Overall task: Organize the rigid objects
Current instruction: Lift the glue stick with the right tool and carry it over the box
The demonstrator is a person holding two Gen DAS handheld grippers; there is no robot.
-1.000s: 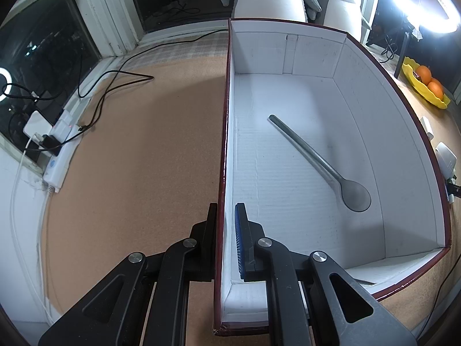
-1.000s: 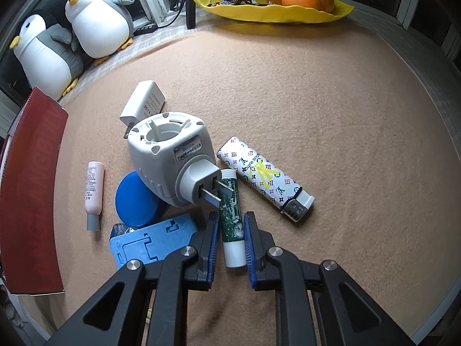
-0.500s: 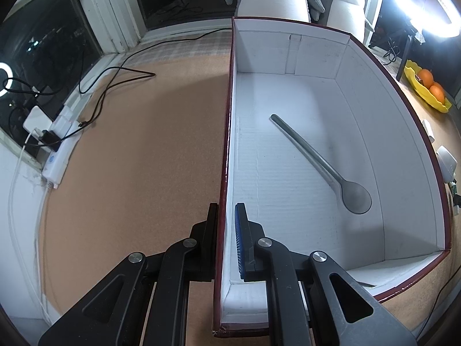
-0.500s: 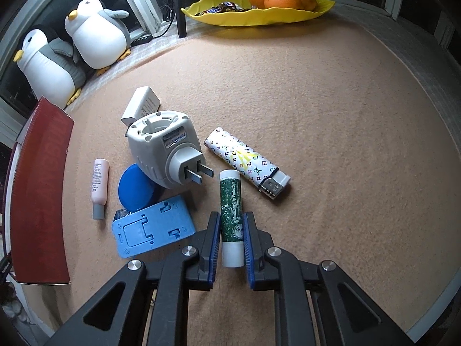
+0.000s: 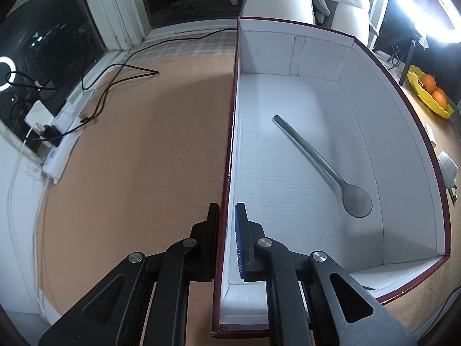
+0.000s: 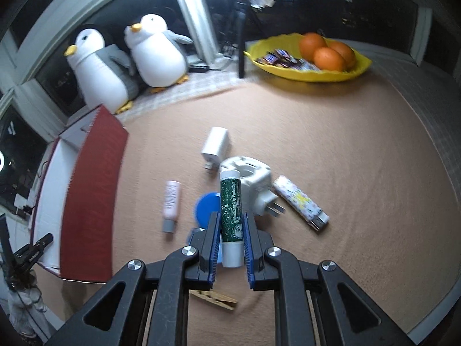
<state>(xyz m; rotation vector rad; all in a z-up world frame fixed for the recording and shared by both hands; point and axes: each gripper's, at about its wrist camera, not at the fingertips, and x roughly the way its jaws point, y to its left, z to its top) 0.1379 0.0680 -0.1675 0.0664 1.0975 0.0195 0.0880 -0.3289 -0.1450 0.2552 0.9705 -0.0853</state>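
Left wrist view: the left tongs [image 5: 227, 227] are clamped on the near side wall of the white-lined, maroon-edged cardboard box [image 5: 291, 57], one pad outside and one inside, probably to steady the box while things are loaded. A grey metal spoon [image 5: 322, 167] lies diagonally on the box floor. The box stands on the tan cork surface [image 5: 138, 158].

Right wrist view: the right tongs [image 6: 232, 232] grip a green-and-white lip-balm stick [image 6: 230, 219] by its lower half, raised clear of the surface, evidently for carrying to the box at left. Below it on the surface remain a white plug-in adapter [image 6: 253, 184], a patterned white lighter [image 6: 299, 201], a blue round lid [image 6: 206, 207], a pink tube [image 6: 171, 199], a white charger [image 6: 216, 144] and a wooden clothespin [image 6: 214, 298], clustered close together and awaiting sorting.
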